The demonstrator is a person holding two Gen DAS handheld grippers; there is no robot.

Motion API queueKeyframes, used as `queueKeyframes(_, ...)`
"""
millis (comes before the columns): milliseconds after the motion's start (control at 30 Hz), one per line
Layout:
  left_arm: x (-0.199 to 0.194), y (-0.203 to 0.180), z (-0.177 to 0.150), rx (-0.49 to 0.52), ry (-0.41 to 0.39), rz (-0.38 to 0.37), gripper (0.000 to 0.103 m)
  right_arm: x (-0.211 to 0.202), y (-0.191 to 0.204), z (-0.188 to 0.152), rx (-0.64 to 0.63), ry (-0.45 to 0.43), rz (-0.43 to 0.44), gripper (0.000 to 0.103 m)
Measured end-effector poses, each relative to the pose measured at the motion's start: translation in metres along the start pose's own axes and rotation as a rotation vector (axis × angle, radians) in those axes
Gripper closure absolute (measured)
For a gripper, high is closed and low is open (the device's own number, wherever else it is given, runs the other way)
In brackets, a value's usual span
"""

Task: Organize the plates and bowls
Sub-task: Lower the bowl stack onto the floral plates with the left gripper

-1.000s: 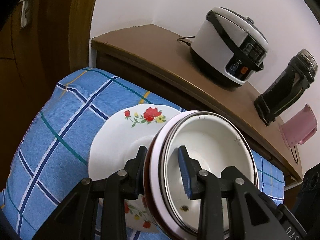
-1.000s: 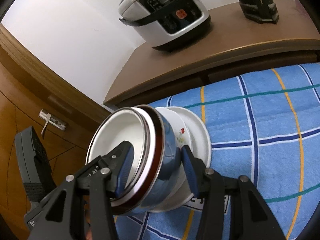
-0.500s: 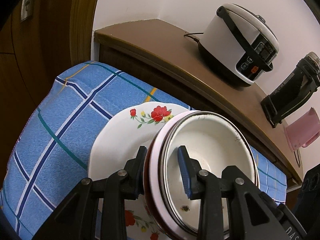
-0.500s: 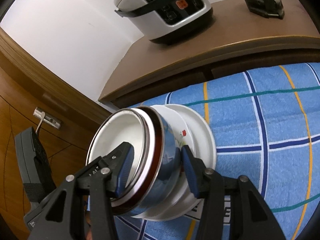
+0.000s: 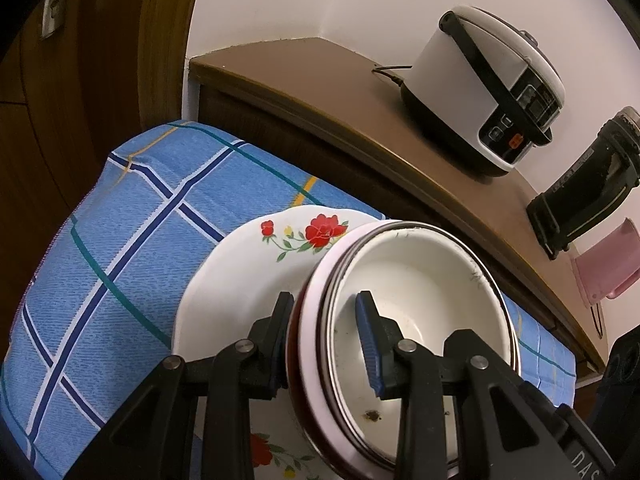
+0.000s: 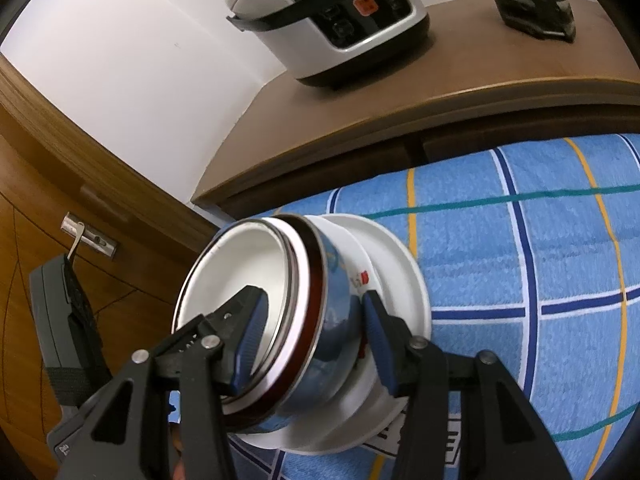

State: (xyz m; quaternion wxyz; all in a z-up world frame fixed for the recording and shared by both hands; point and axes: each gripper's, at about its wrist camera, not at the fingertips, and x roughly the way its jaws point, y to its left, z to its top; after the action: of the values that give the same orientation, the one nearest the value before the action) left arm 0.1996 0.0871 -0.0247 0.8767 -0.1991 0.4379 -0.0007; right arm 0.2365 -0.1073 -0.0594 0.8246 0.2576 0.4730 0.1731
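Observation:
A metal bowl (image 5: pixel 420 304) with a white inside, a pink and dark red rim band and a shiny outer wall sits on a white plate (image 5: pixel 248 264) with red flowers. The plate rests on the blue checked cloth (image 5: pixel 132 216). My left gripper (image 5: pixel 324 344) is shut on the bowl's near rim, one finger inside and one outside. My right gripper (image 6: pixel 312 344) is shut on the bowl (image 6: pixel 320 320) from the other side, one finger inside and one against the outer wall. The plate (image 6: pixel 400 280) shows behind the bowl there.
A brown wooden counter (image 5: pixel 304 80) runs behind the cloth, carrying a white rice cooker (image 5: pixel 492 92), a black appliance (image 5: pixel 584 188) and a pink cup (image 5: pixel 608 268). A wooden door with a metal latch (image 6: pixel 88 236) stands at the left. The cloth (image 6: pixel 520 264) extends to the right.
Both grippers keep their hold on the bowl. The bowl and both cameras have dropped slightly toward the plate; the counter and rice cooker have shifted up in both views.

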Motion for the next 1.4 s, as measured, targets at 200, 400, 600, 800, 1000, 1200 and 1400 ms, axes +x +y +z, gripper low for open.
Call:
queueKeyframes(200,-0.002,-0.001,-0.002,0.007,-0.012,0.010,0.068,0.001,0.000,-0.002,-0.001,-0.004,0.012,0.054)
queueKeyframes(400,-0.004,0.000,-0.002,0.031,-0.034,0.029,0.069,0.004,-0.002,-0.006,-0.011,-0.017,0.036,0.055)
queueKeyframes(600,-0.004,-0.002,-0.001,0.049,-0.043,0.034,0.069,0.004,-0.001,-0.008,-0.045,-0.054,0.030,0.056)
queueKeyframes(800,-0.005,-0.004,-0.002,0.069,-0.048,0.053,0.069,0.002,0.001,-0.011,-0.071,-0.086,0.034,0.055)
queueKeyframes(1000,-0.004,-0.005,-0.002,0.071,-0.046,0.061,0.067,-0.005,0.002,-0.013,-0.090,-0.127,0.050,0.051)
queueKeyframes(1200,-0.003,-0.006,-0.003,0.058,-0.031,0.055,0.060,-0.008,0.002,-0.013,-0.108,-0.157,0.034,0.049)
queueKeyframes(1400,-0.004,-0.010,-0.002,0.073,-0.039,0.076,0.055,-0.008,-0.003,-0.012,-0.108,-0.160,0.023,0.049)
